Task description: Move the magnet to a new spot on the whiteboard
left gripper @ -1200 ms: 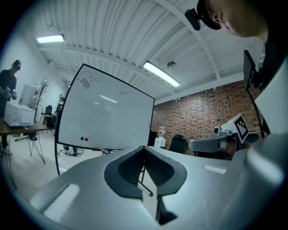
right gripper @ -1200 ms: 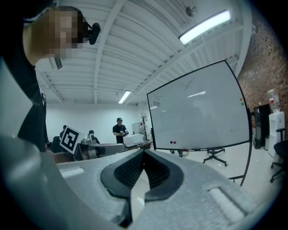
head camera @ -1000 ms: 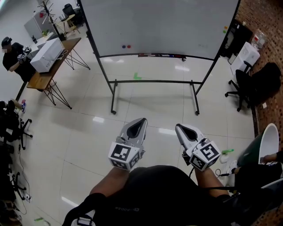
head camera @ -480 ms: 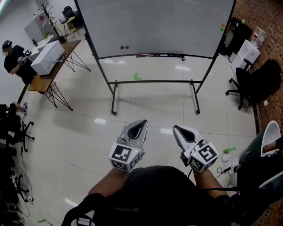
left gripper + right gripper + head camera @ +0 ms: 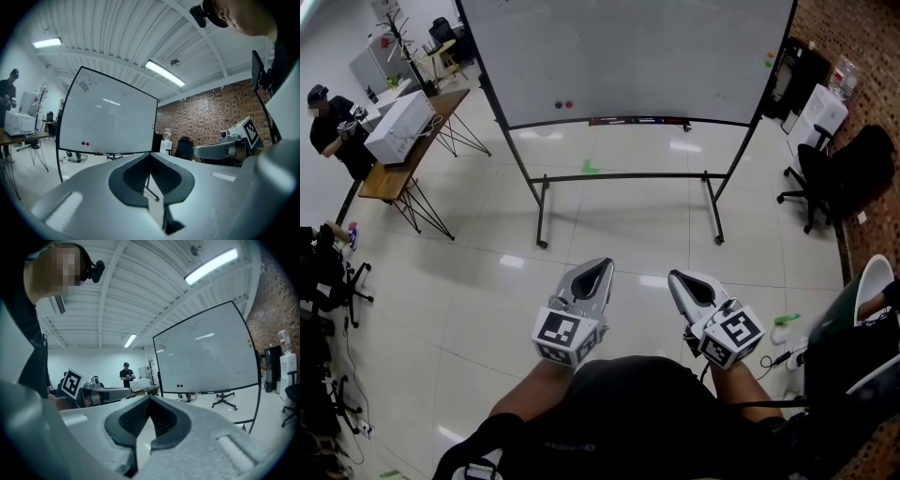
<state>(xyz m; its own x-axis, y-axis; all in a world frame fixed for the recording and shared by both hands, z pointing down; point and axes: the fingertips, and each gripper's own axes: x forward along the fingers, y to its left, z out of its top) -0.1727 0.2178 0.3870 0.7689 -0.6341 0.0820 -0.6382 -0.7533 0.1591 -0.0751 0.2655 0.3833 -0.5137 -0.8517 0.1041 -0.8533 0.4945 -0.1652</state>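
Head view: whiteboard (image 5: 637,47) on a black tube stand, with open floor (image 5: 609,216) between it and the person. The blue magnet (image 5: 560,104) and red magnet (image 5: 570,103) sit side by side low on the board's left, just above the bottom rail. Left gripper (image 5: 600,270) and right gripper (image 5: 680,281) are held low near the body, well apart from the board. Wooden trestle table (image 5: 389,171) off to the left; office chair (image 5: 830,178) and brick wall (image 5: 853,37) to the right. The floor is glossy white tile with light glare.

Left gripper view: claw pressed together, ribbed dark pads meeting at the tips, nothing in it. Board face is smooth, with both magnets near its lower left corner.

Right gripper view: claw pressed together too, empty. The board is ahead and to the right, magnets close to its bottom edge.
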